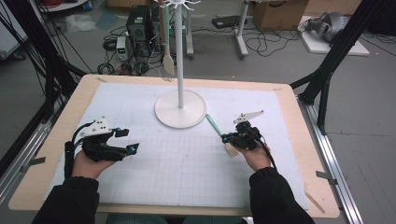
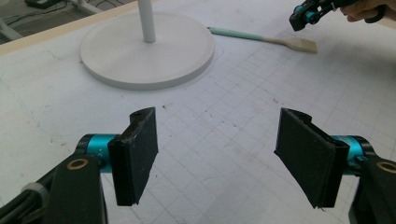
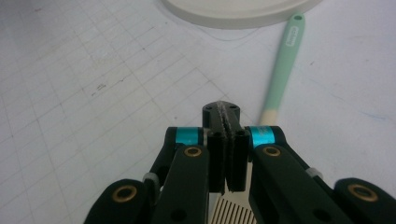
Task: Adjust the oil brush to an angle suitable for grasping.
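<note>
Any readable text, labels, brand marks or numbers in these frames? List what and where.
Nothing can be read for certain.
Spatula handle: a short embossed mark near the hanging hole in the right gripper view, too small and blurred to read.
Cardboard box on the floor in the high view: a dark mark on its side, too small to read.
Grid mat: printed lines and scuffs, no legible figures.
Stand base: no lettering visible.

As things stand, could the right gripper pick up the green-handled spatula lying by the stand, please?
Probably yes, once it opens. The right gripper hangs just above the spatula, and nothing lies between them, but its jaws are shut with nothing in them, so they must part first.
</note>
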The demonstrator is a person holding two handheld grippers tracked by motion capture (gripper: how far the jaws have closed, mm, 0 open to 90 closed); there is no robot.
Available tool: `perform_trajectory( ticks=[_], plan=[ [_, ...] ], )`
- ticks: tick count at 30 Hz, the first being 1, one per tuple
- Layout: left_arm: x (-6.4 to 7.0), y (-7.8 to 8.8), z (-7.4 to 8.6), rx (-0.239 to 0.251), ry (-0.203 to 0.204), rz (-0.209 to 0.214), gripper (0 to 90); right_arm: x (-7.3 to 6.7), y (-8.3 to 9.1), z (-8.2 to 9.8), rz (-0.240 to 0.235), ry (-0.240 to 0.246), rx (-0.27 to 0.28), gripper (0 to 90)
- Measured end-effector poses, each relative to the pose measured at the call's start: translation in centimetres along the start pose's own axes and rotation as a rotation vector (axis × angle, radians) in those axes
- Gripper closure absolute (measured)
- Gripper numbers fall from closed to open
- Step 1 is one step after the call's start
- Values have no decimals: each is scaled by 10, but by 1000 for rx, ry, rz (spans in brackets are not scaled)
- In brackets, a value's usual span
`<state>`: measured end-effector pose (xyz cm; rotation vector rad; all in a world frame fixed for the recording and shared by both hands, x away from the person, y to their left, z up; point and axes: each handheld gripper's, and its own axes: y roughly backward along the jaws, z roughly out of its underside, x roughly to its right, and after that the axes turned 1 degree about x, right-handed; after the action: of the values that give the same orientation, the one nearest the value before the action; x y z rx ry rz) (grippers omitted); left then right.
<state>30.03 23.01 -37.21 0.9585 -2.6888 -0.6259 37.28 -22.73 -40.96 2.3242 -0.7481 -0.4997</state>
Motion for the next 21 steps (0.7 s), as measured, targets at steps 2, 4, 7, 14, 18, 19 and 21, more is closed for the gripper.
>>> perform_trajectory(
  ticks=[2,4,7,14,18,19,21],
  plan=[
    [0,0,0,-1,-4,1,297,0,0,1,-18,4,-4,893],
    [0,0,0,1,-2,2,298,-1,1,1,-24,16,-9,893],
    [0,0,0,-2,-7,1,298,-1,4,2,-42,24,-15,894],
    [0,1,0,1,-8,3,298,0,8,7,-76,38,-44,894],
    [1,-1,0,-3,-10,8,298,2,11,10,-65,29,-41,894],
    [1,-1,0,-5,-12,8,298,2,10,10,-60,26,-40,894],
    [1,-1,0,0,-8,7,298,5,6,10,-46,29,-49,894]
  ],
)
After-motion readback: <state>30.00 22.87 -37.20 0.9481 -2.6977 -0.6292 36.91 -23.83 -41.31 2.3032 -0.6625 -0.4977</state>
